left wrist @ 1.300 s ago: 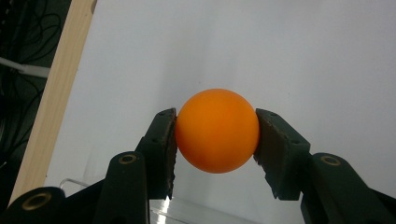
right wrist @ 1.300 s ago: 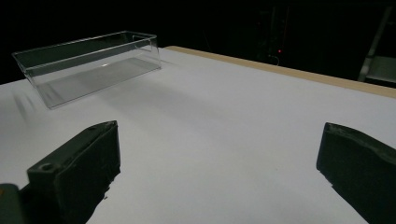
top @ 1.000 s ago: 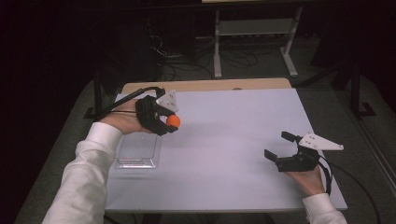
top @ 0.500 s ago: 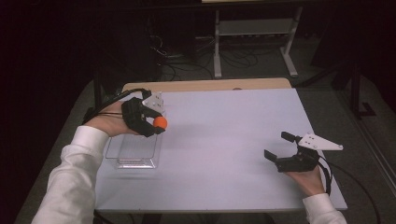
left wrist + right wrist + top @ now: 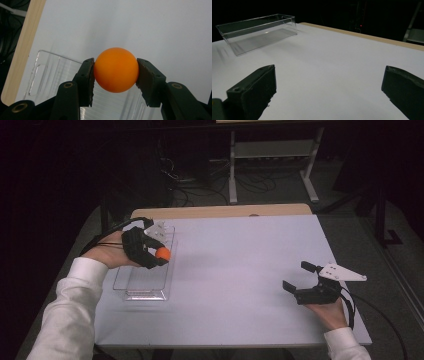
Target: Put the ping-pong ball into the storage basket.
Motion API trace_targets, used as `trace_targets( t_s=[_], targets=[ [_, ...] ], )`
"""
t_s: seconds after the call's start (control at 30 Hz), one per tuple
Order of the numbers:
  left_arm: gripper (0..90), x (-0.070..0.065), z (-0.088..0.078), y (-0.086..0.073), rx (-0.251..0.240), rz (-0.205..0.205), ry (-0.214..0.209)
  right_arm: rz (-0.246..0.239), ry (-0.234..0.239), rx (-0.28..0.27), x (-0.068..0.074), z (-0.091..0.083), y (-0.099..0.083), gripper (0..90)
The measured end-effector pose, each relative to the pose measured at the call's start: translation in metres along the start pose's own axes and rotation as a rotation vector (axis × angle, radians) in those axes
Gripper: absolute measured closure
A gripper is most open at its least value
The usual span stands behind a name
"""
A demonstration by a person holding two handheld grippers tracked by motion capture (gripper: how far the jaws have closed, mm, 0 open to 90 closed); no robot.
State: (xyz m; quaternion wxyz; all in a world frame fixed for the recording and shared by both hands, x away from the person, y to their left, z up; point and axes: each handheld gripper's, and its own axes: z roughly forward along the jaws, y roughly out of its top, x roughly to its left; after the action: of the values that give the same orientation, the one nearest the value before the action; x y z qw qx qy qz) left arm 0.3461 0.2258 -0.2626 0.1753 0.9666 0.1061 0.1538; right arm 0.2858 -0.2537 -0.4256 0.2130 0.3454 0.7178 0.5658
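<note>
Holding the orange ball (image 5: pixel 116 69) clenched in my left gripper (image 5: pixel 159 256) above the clear box (image 5: pixel 131 292), I should centre over its floor, lower, then release gently.

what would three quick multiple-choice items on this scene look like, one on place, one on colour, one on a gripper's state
1. Where is the ball?
A. between the left gripper's jaws, over the box
B. on the table by the right gripper
C. on the floor

2. What colour is the ball?
A. white
B. orange
C. green

3. How does the right gripper stand?
A. shut on the ball
B. shut on the box
C. open, holding nothing

Answers:
1. A, the left gripper view has both pads pressed on the ball with the clear box below.
2. B, it is plainly orange in the high view and the left gripper view.
3. C, its jaws stand wide apart over the bare table.
</note>
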Motion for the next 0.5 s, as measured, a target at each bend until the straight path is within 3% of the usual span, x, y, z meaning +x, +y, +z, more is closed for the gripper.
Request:
trace_targets(
  t_s=[0.5],
  targets=[
    [51.0, 0.004, 0.001, -0.017, 0.059, -0.023, 0.012, -0.004, -0.004, -0.002, 0.000, 0.000, 0.000, 0.0]
  ],
)
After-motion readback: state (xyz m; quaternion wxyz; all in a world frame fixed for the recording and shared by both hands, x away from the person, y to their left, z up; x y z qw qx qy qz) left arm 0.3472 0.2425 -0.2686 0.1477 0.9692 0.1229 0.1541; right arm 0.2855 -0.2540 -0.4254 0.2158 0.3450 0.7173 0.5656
